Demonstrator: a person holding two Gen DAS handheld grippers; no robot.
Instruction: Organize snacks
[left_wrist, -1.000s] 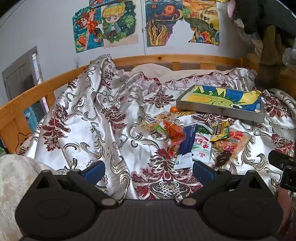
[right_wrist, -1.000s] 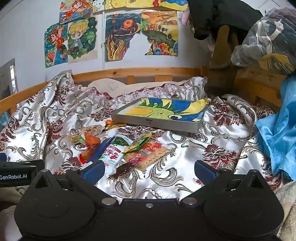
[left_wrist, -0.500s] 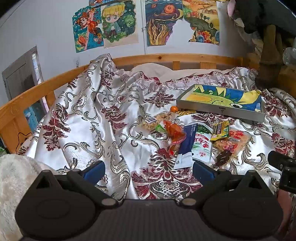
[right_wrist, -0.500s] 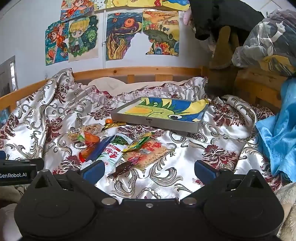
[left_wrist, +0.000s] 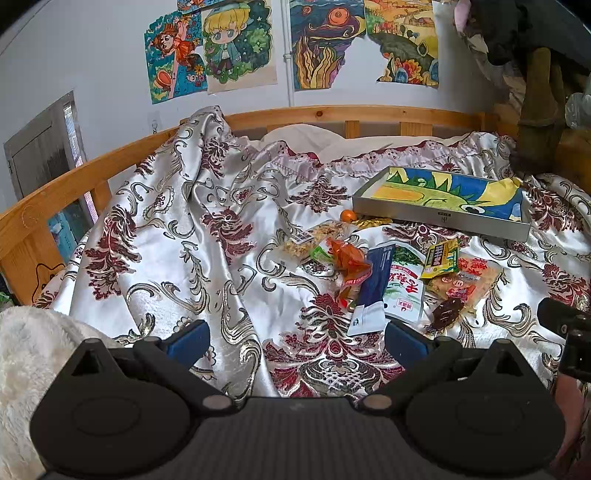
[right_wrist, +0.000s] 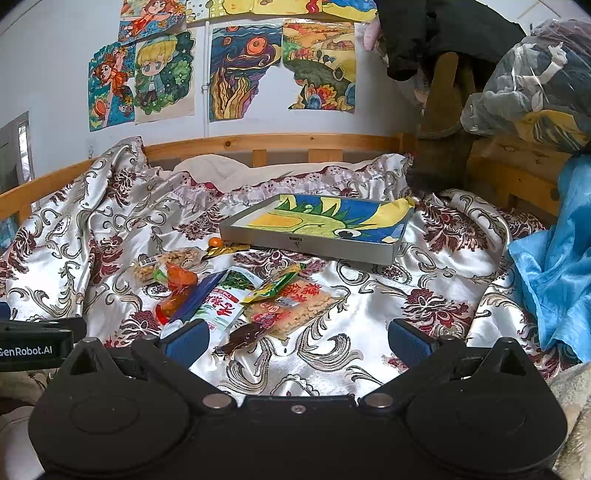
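Nothing shifted since a moment ago; both my grippers hover low, left gripper (left_wrist: 295, 338) and right gripper (right_wrist: 295, 341) spread wide, nothing held. Tray (right_wrist: 310, 245) sits mid-bed: rigid, grip a wall. Snacks cluster just beside its near edge. Rice-cracker bag (right_wrist: 295, 306): brittle, pinch the seam. White-green pouch (right_wrist: 221, 304): slick film, take an edge. Dark small packet (right_wrist: 245, 335): light, nearest.

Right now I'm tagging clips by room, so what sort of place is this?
Most likely a child's bedroom: a wooden bed frame holds a rumpled satin bedspread, and cartoon drawings are taped to the wall. Snack packets lie on the bed.
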